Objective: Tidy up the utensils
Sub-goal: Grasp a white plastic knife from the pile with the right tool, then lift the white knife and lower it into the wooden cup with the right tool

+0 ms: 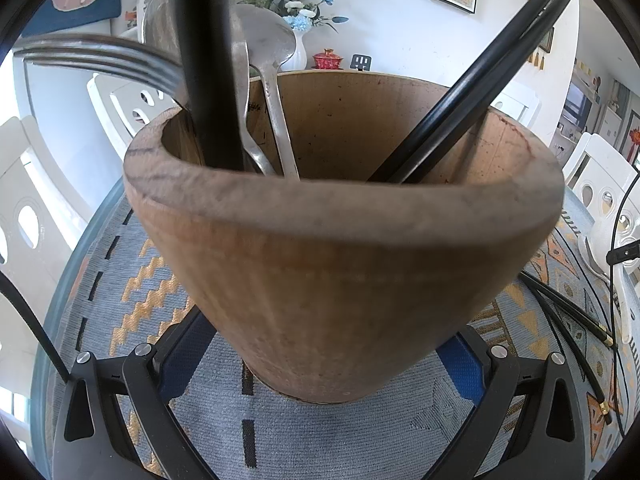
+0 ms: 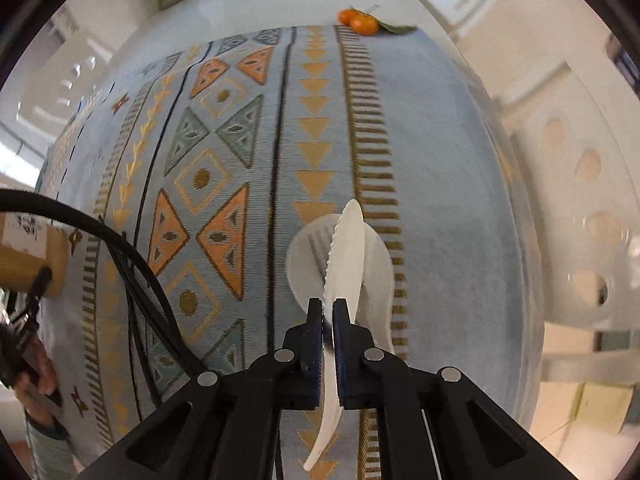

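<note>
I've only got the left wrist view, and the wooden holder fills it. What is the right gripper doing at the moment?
Observer: The right gripper is shut on a white serrated knife, pinching it partway along its length.
Operator: Is anything else white near it?
Observer: Yes, another white plastic utensil lies on the patterned cloth behind the knife's blade. I cannot tell what kind it is.
Operator: What's at the far end of the cloth?
Observer: Two tangerines with a leaf sit at its far edge.
</note>
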The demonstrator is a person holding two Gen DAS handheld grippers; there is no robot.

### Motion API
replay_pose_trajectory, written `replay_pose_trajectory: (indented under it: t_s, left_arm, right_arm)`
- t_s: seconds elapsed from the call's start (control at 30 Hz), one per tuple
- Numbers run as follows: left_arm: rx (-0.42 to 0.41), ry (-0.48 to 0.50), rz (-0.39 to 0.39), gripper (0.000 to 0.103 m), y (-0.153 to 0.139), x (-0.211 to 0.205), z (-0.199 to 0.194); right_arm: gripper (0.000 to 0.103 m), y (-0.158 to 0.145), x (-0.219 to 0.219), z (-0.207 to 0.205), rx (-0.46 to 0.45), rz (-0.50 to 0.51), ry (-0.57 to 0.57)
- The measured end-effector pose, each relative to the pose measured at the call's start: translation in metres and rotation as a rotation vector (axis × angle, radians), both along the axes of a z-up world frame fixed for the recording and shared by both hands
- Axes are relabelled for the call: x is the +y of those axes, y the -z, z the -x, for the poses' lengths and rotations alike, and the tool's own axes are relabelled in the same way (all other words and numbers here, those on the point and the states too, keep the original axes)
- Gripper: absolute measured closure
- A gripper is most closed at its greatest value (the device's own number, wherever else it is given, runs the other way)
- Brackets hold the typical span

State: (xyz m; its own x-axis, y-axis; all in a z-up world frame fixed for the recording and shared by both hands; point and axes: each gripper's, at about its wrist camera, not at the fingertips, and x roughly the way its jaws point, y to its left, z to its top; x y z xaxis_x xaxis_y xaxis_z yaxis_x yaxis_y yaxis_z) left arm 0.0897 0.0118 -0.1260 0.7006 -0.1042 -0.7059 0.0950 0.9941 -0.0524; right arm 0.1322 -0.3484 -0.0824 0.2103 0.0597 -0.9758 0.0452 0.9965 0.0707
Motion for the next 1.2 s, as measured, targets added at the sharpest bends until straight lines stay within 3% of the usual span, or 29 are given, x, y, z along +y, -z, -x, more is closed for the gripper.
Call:
replay_pose_trajectory:
  t_s: [0.23, 0.4, 0.53, 0.67, 0.8, 0.97, 1.13, 1.2]
  left_arm:
    - [0.000, 0.000, 0.001, 0.000, 0.000, 0.000, 0.000]
    - [0.001, 0.001, 0.006, 0.000, 0.000, 0.001, 0.000]
    - [0.002, 0.002, 0.011, 0.000, 0.000, 0.003, 0.001]
    - [0.003, 0.002, 0.010, 0.000, 0.000, 0.003, 0.000]
    - [0.002, 0.002, 0.008, 0.000, -0.001, 0.004, -0.001]
    - [0.002, 0.002, 0.008, 0.000, 0.000, 0.005, -0.001]
    - [0.001, 0.001, 0.008, 0.000, -0.001, 0.004, -0.001]
    - [0.001, 0.001, 0.007, 0.000, -0.001, 0.005, -0.001]
  right_arm:
    - [0.097, 0.008, -0.013, -0.017, 0.039, -0.054, 0.027]
    - [0.089, 0.016, -0.017, -0.029, 0.053, -0.044, 0.054]
    - [0.097, 0.005, -0.017, -0.025, 0.012, -0.039, 0.074]
    - [0.098, -0.021, -0.006, -0.014, -0.067, -0.084, 0.062]
    - [0.098, -0.061, 0.024, -0.008, -0.203, -0.135, 0.004]
    - [0.098, -0.122, 0.073, -0.006, -0.449, -0.231, -0.075]
    - [0.098, -0.195, 0.133, 0.011, -0.770, -0.361, -0.185]
    - [0.098, -0.223, 0.162, 0.025, -0.931, -0.336, -0.234]
